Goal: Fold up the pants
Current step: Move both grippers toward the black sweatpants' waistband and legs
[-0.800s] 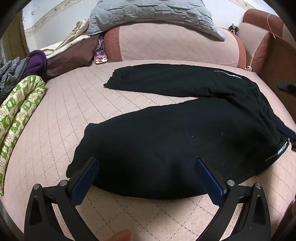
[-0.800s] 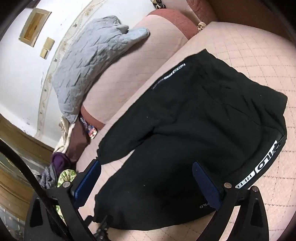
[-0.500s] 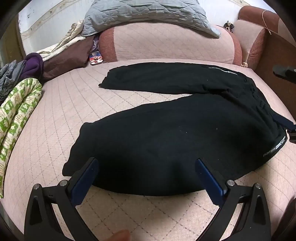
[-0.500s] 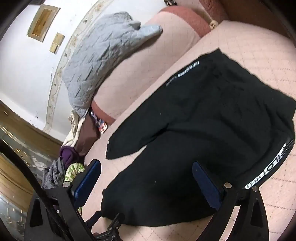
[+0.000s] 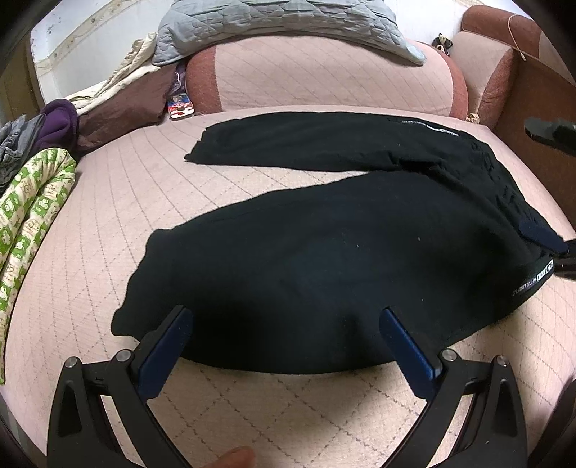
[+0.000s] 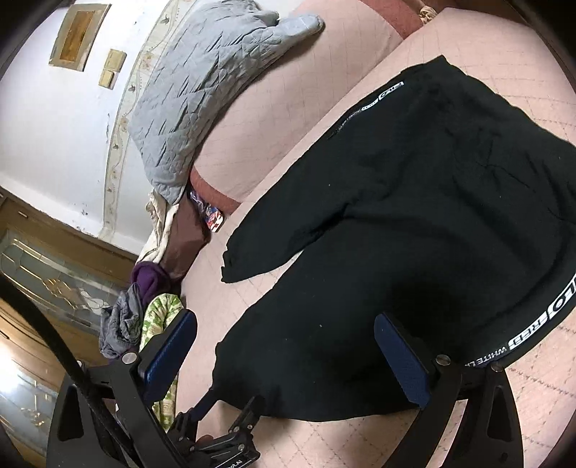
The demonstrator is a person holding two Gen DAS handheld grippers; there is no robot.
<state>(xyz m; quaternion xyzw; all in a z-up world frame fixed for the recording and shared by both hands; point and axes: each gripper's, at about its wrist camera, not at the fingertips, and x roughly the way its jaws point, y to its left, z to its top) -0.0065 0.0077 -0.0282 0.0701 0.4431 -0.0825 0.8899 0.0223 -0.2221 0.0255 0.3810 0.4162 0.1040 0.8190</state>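
Black pants (image 5: 324, 266) lie spread flat on the pink quilted bed, legs apart in a V, hems to the left, waistband with white lettering at the right. My left gripper (image 5: 284, 324) is open and empty, hovering over the near leg's lower edge. My right gripper (image 6: 284, 331) is open and empty above the near leg, seen from the waistband side; the pants (image 6: 414, 216) fill that view. The left gripper's tips (image 6: 230, 414) show by the near hem in the right wrist view. A blue pad of the right gripper (image 5: 540, 230) shows at the waistband.
A grey quilted blanket (image 5: 280, 21) lies over a pink bolster (image 5: 324, 79) at the back. A pile of clothes and a green patterned cloth (image 5: 32, 201) lie at the left. A brown headboard (image 5: 532, 93) is at the right.
Both grippers have stayed open. The left wrist view drew slightly closer to the near leg; the right gripper tilted and shifted so more of the far leg and wall shows.
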